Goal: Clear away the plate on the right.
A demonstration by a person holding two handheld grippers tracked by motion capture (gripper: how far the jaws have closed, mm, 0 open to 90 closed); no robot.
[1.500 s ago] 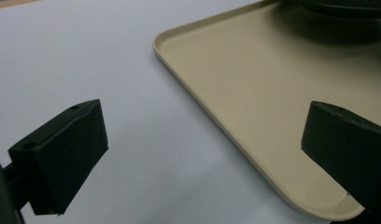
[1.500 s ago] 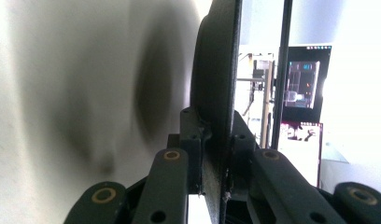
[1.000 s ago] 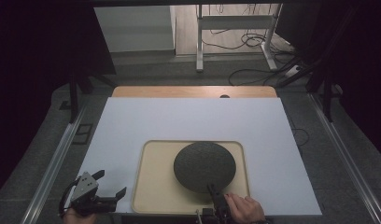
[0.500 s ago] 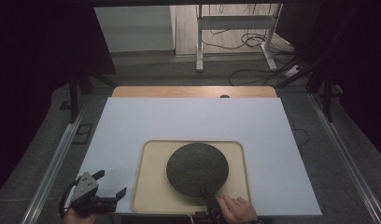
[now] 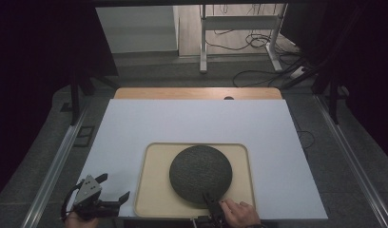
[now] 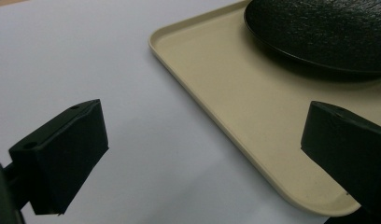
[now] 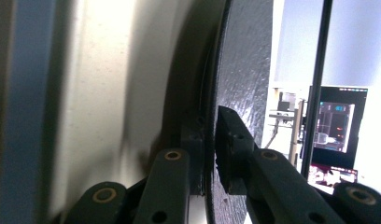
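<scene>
We take the tray [image 5: 149, 190] as our landmark. At its near edge our right gripper [image 5: 209, 202] pinches the near rim of the plate [image 5: 200, 173]; in the right gripper view the jaws sit tight on either side of the plate's [image 7: 244, 65] rim, one under it and one on top. The right hand [image 5: 238, 213] sits just behind the gripper, at the tray's near right. Our left gripper [image 5: 106, 190] hovers off the tray's near left corner, jaws spread wide with nothing between them; in its own view the tray's [image 6: 216, 88] corner lies between the jaws. The plate lies on the tray, right of its middle. Against a second ago, the plate sits a little nearer the tray's left side and our right hand has shifted with it, while the left gripper has kept its place. The tray lies on a white sheet [image 5: 192, 118], with the wooden table [image 5: 197, 93] showing beyond its far edge.
</scene>
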